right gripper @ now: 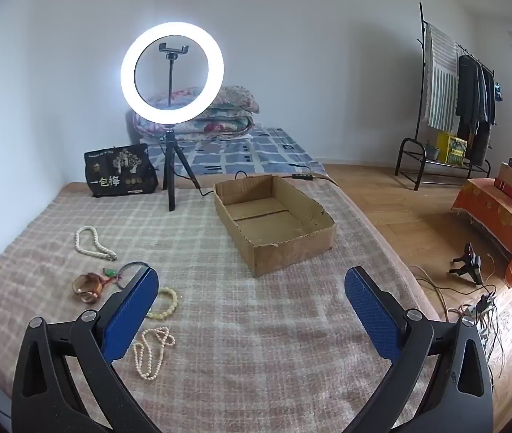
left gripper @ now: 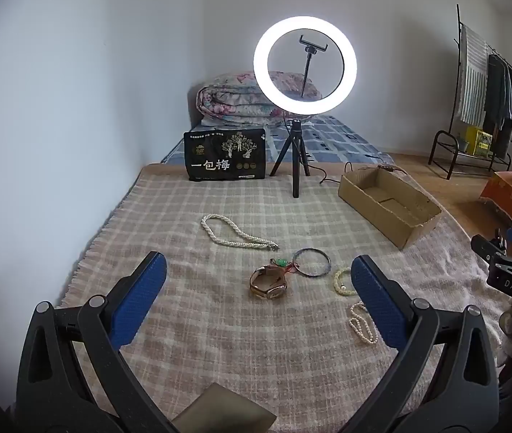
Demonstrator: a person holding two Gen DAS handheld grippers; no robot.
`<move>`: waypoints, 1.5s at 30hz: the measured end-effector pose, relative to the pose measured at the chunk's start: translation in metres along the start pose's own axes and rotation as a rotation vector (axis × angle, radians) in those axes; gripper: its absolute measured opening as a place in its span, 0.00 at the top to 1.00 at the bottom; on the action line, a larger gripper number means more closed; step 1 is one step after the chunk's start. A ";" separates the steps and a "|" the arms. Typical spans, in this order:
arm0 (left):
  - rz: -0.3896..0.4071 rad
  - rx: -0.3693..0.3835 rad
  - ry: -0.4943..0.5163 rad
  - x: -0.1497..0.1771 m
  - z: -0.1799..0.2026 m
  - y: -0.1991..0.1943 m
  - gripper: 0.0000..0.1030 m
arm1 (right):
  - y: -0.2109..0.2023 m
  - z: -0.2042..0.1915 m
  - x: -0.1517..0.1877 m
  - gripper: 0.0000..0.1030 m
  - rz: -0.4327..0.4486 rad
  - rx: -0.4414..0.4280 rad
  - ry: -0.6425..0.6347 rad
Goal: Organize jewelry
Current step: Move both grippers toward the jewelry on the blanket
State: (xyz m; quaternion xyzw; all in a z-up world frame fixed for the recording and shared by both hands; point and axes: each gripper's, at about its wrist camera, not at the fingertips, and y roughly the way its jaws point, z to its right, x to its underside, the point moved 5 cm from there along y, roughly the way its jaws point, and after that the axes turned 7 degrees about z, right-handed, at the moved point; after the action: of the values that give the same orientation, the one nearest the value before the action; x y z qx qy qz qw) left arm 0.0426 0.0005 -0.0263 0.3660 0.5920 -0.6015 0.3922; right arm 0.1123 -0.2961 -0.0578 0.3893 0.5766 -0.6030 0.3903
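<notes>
Jewelry lies spread on a checked blanket (left gripper: 220,342). In the left wrist view I see a twisted pearl necklace (left gripper: 232,235), a brown watch (left gripper: 268,283), a dark bangle (left gripper: 311,262), a pale bead bracelet (left gripper: 342,282) and a thin pearl strand (left gripper: 362,324). An empty cardboard box (right gripper: 274,216) sits behind them to the right. My left gripper (left gripper: 257,278) hovers open above the watch, touching nothing. My right gripper (right gripper: 252,288) is open over bare blanket in front of the box; the pearl strand (right gripper: 151,353) and bead bracelet (right gripper: 165,303) lie by its left finger.
A lit ring light (left gripper: 305,65) on a small tripod and a black printed bag (left gripper: 225,155) stand at the blanket's far edge. A folded quilt (right gripper: 220,112) lies behind. Right of the bed are wooden floor, cables (right gripper: 472,303), a clothes rack (right gripper: 451,108) and an orange-draped stand (right gripper: 498,216).
</notes>
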 end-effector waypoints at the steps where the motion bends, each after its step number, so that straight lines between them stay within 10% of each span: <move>1: 0.002 0.002 -0.001 -0.001 0.000 0.000 0.00 | 0.000 0.000 -0.001 0.00 0.003 0.002 -0.001; 45: 0.060 0.001 -0.004 -0.012 0.003 -0.014 0.00 | -0.006 -0.005 -0.008 0.00 0.033 -0.021 0.000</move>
State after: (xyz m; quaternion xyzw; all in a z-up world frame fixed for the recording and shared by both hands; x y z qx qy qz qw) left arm 0.0350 -0.0024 -0.0095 0.3826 0.5798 -0.5903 0.4112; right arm 0.1103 -0.2909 -0.0485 0.3946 0.5767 -0.5903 0.4041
